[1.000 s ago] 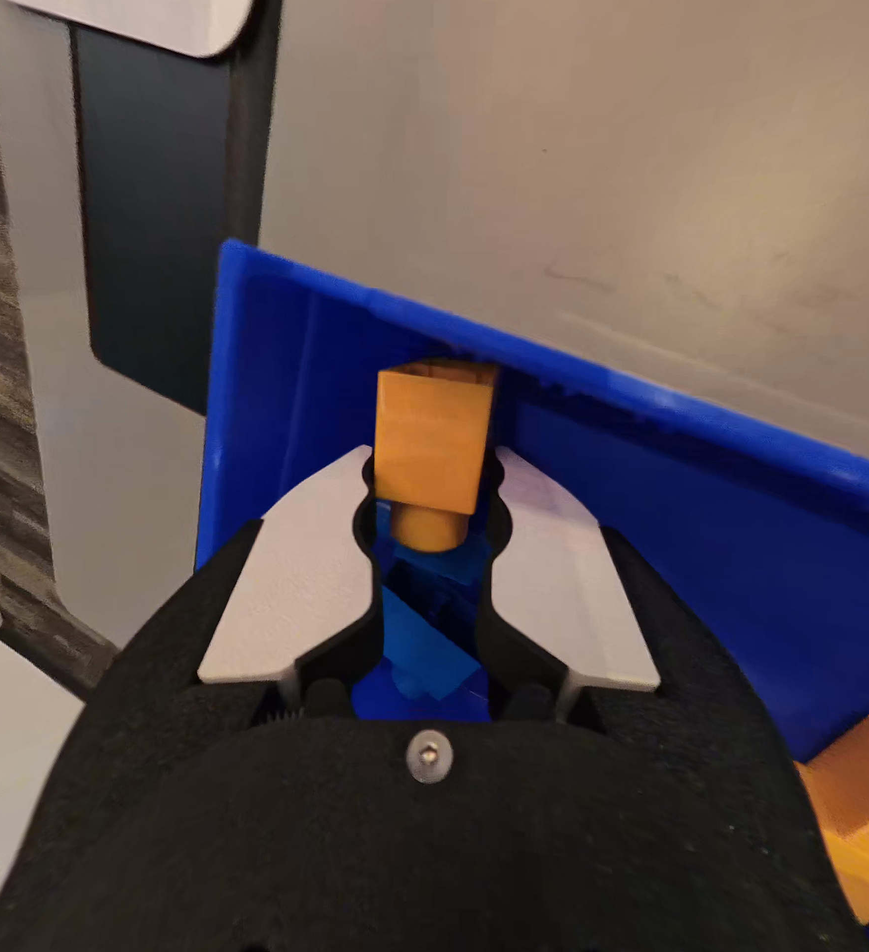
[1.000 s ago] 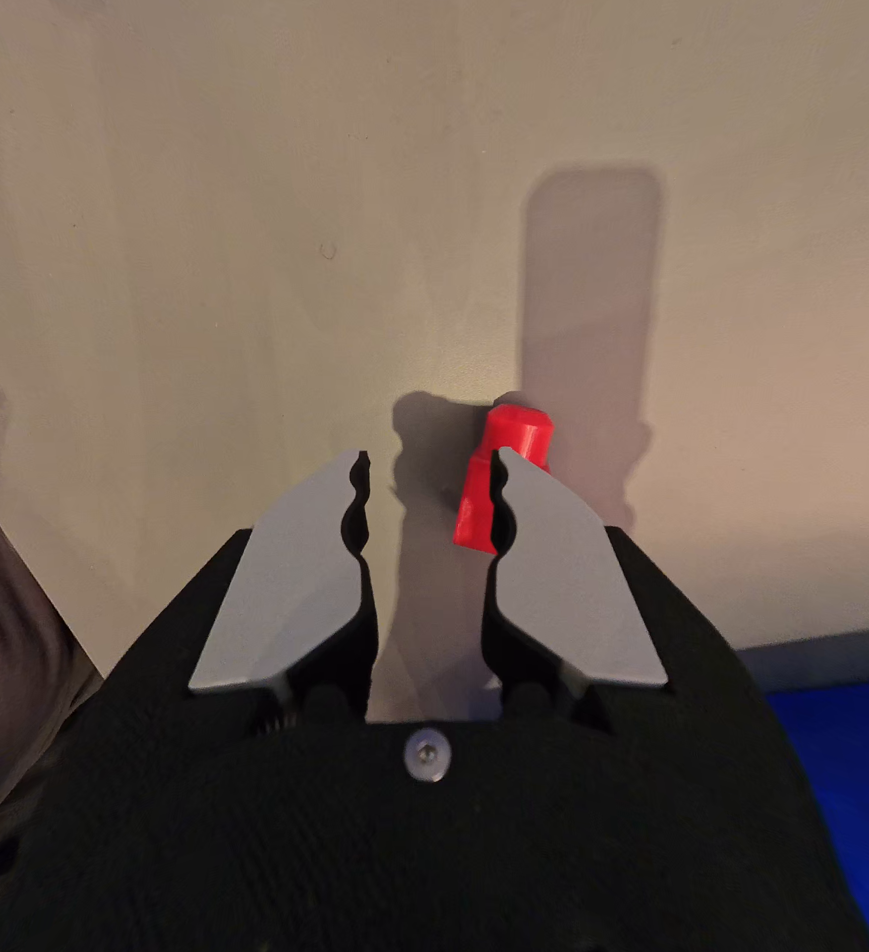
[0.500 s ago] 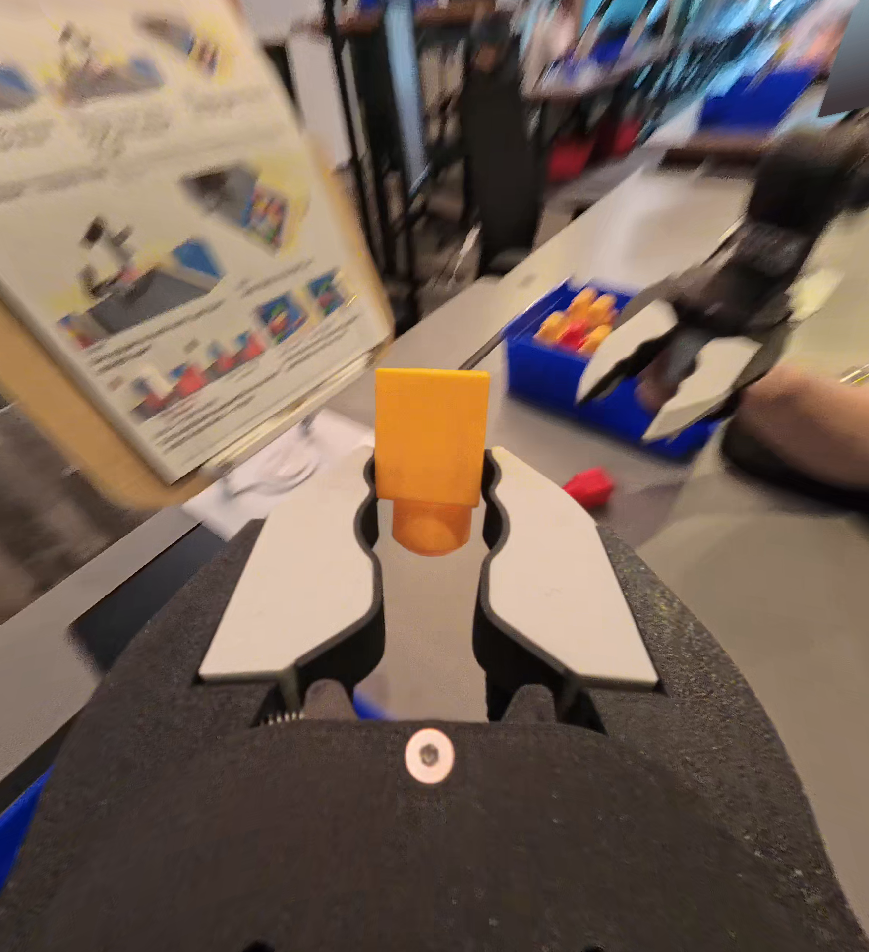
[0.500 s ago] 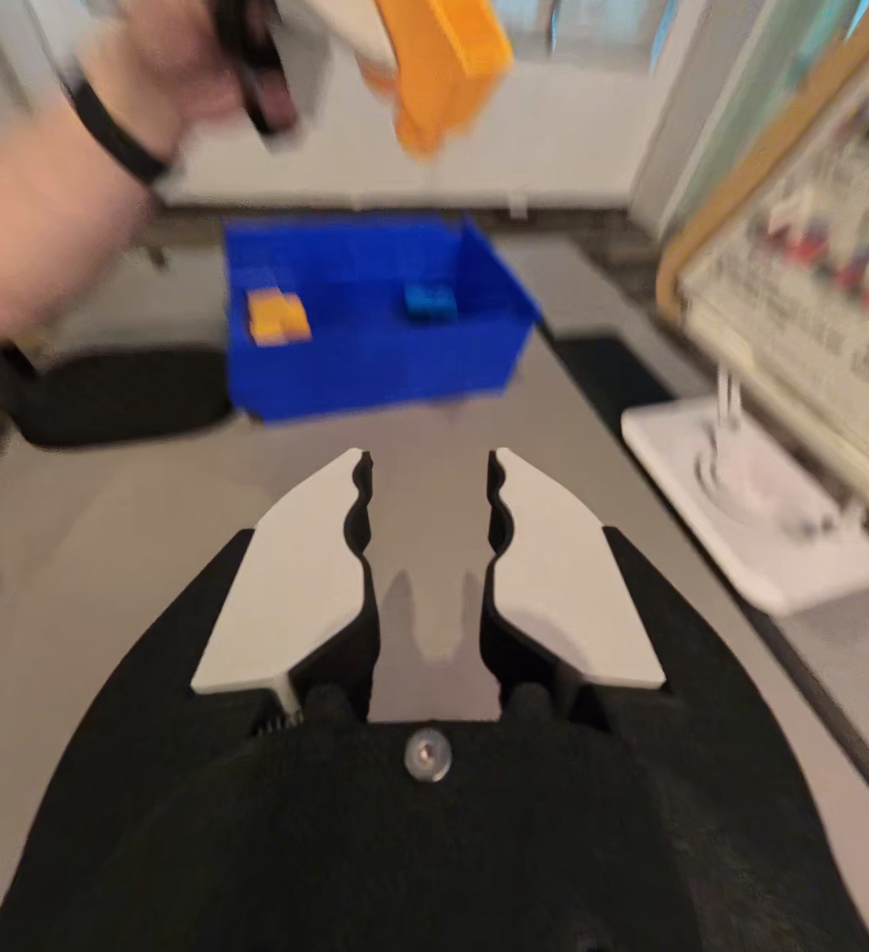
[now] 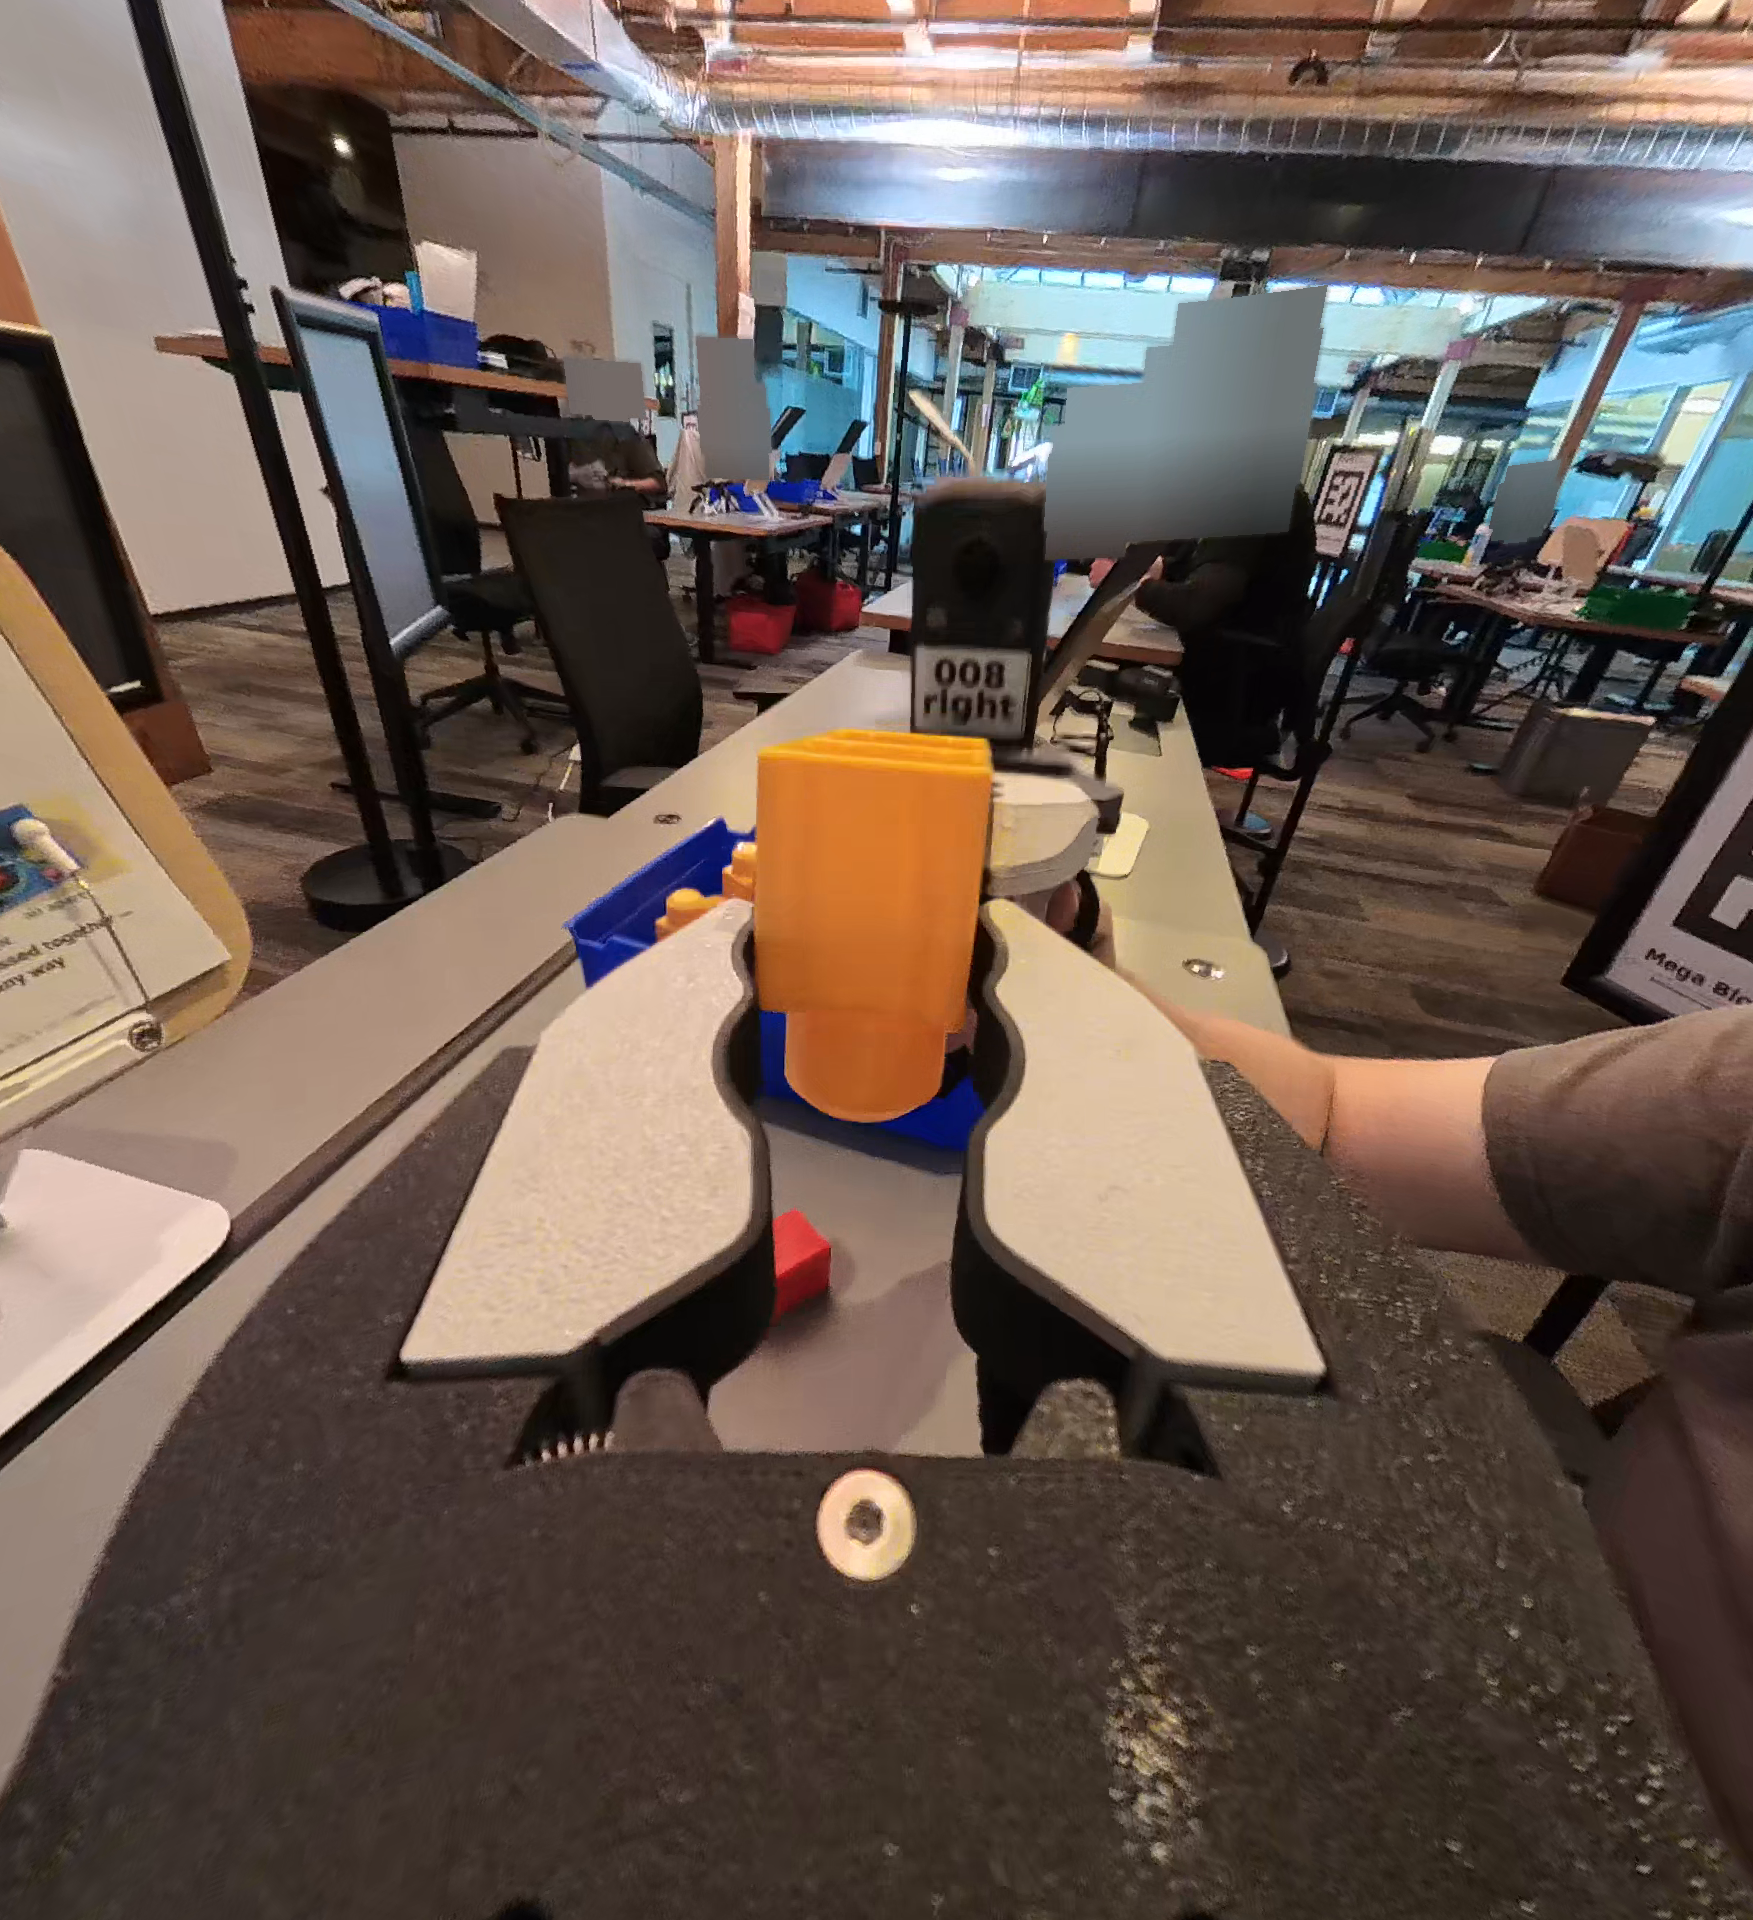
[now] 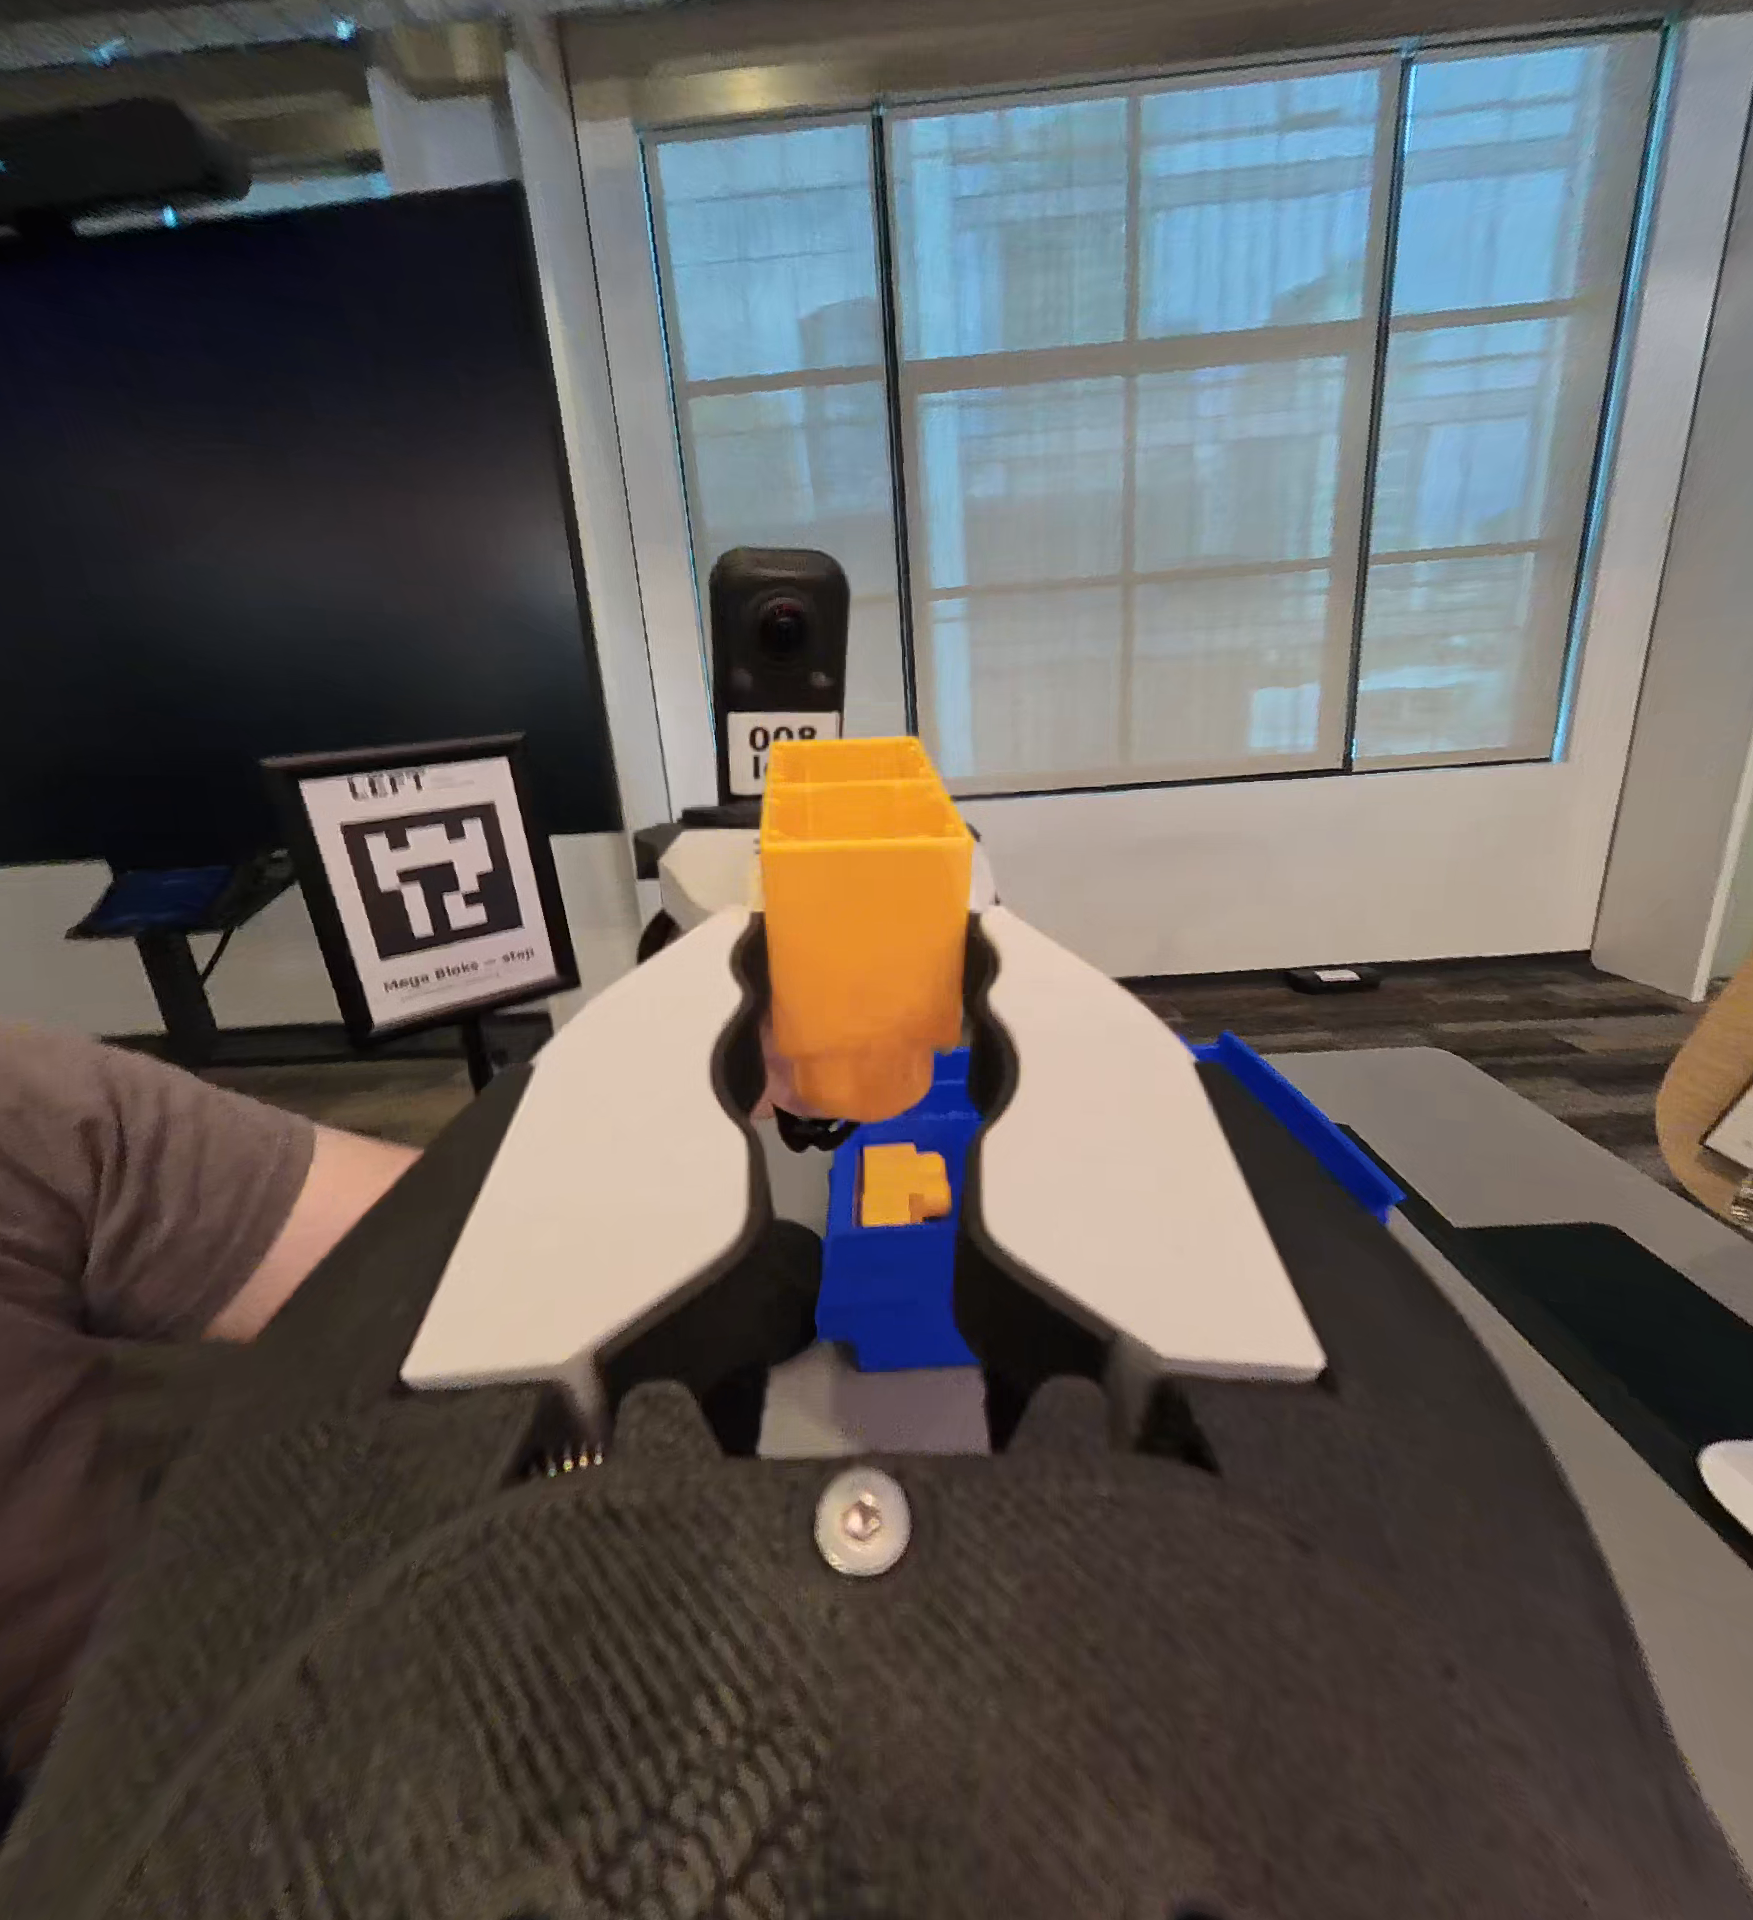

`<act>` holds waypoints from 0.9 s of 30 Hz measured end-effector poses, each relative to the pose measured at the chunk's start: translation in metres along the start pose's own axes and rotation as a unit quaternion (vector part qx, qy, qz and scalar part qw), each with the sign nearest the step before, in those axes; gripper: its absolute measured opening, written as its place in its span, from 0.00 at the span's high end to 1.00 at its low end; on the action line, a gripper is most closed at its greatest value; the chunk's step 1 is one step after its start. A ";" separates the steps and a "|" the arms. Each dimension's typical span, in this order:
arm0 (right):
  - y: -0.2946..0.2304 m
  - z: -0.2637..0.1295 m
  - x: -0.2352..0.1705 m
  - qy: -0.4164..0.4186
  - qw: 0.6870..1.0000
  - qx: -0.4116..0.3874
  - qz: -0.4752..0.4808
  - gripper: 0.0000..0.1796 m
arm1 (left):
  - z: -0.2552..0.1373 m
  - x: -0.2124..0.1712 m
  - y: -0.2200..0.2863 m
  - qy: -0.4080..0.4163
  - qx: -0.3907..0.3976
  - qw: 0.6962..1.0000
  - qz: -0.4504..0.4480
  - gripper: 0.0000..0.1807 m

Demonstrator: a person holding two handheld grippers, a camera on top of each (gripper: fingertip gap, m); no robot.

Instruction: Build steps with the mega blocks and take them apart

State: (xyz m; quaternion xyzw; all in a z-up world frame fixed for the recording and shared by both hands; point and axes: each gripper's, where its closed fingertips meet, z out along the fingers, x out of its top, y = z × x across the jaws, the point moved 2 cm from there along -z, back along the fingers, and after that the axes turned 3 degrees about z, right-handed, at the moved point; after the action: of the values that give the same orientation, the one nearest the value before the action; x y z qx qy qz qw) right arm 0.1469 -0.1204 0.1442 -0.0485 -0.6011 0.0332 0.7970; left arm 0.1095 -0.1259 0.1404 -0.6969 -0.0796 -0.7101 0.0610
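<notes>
The left gripper (image 5: pixel 867 935) jaws pinch the inverted orange block (image 5: pixel 872 873), its long axis pointing at the facing right gripper (image 6: pixel 861 935), whose jaws flank the far end, grip unclear.

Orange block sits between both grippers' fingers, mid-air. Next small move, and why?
Probably close the right gripper firmly on the orange block, then open the left gripper. The block sits between both pairs of fingers, hollow side up and stud down, so this looks like a handover to reorient it. Whether the right is gripping yet is unclear.
</notes>
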 end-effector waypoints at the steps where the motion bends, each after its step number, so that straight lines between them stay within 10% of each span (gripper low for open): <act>1: 0.002 -0.002 -0.006 -0.029 1.000 -0.003 0.001 0.80 | 0.000 -0.006 -0.002 -0.015 0.004 1.000 0.005 0.79; 12: 0.022 -0.042 -0.070 -0.351 0.932 -0.080 -0.037 0.80 | 0.005 -0.081 -0.008 -0.185 0.012 0.976 0.114 0.64; 18: 0.014 -0.037 -0.092 -0.416 0.904 -0.067 -0.073 0.80 | 0.018 -0.120 -0.006 -0.261 -0.034 0.958 0.111 0.79; 27: 0.018 -0.020 -0.015 -0.041 0.994 -0.066 -0.072 0.67 | -0.007 -0.024 -0.023 0.104 -0.045 0.990 -0.086 0.80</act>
State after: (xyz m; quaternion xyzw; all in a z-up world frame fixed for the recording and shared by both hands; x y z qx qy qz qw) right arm 0.1618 -0.1048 0.1225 -0.0565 -0.6364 -0.0624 0.7668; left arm 0.0982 -0.1058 0.1153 -0.6122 -0.1005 -0.7839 -0.0237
